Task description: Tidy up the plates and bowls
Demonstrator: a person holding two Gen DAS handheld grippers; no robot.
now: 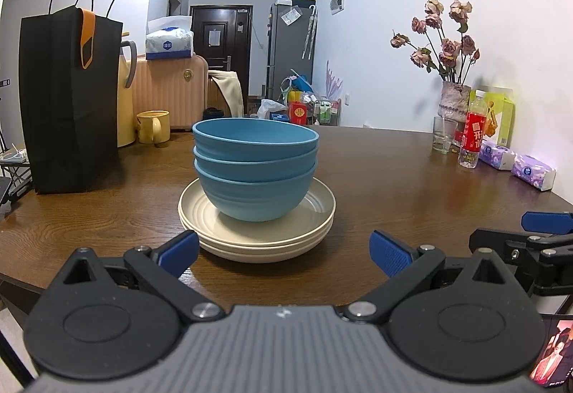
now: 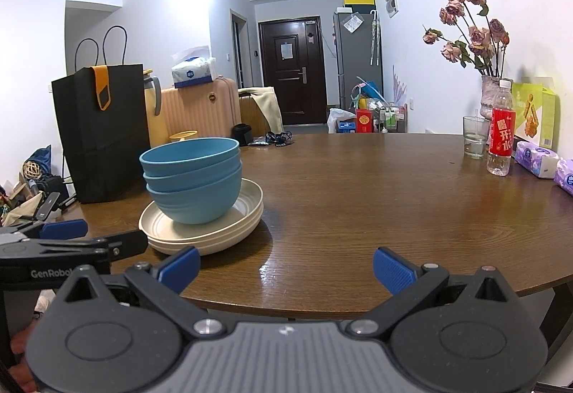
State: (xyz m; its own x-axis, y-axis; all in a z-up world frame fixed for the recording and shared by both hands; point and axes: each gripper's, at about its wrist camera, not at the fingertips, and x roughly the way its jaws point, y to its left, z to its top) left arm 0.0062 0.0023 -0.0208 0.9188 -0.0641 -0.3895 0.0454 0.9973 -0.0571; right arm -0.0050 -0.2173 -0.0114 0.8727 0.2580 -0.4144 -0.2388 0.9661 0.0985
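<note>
We are looking at three blue bowls [image 1: 255,171] nested one inside another and sitting on a stack of cream plates [image 1: 257,232] on the wooden table [image 1: 394,185]. In the left wrist view this pile is standing straight ahead of the left gripper [image 1: 284,253], just beyond its blue pads, roughly centred on the gap between them. In the right wrist view the same bowls [image 2: 191,178] and plates [image 2: 204,228] are lying off to the left of the right gripper [image 2: 286,269], with the near rim of the plates close to its left pad.

We are seeing both tools with their fingers spread wide and gripping nothing. Neither one is touching the dishes. Both are being held low and level near the table's front edge, pointing across the table toward the far wall, and they are sitting side by side: the right gripper's finger is showing at the right edge of the left view, and the left gripper's arm is crossing the left edge of the right view.

The table is dark brown, glossy and round-edged. On its left side a black paper bag [image 1: 71,99] is standing upright, with a yellow mug [image 1: 154,126] beyond it. On the right we are finding a vase of dried roses [image 1: 453,71], a drinking glass [image 1: 444,133], a bottle with a red label [image 1: 472,131] and purple tissue packs [image 1: 530,173]. Behind the table a pink suitcase [image 1: 172,92], a dark door [image 1: 220,42] and a grey fridge [image 1: 290,45] are filling the white-walled room.
</note>
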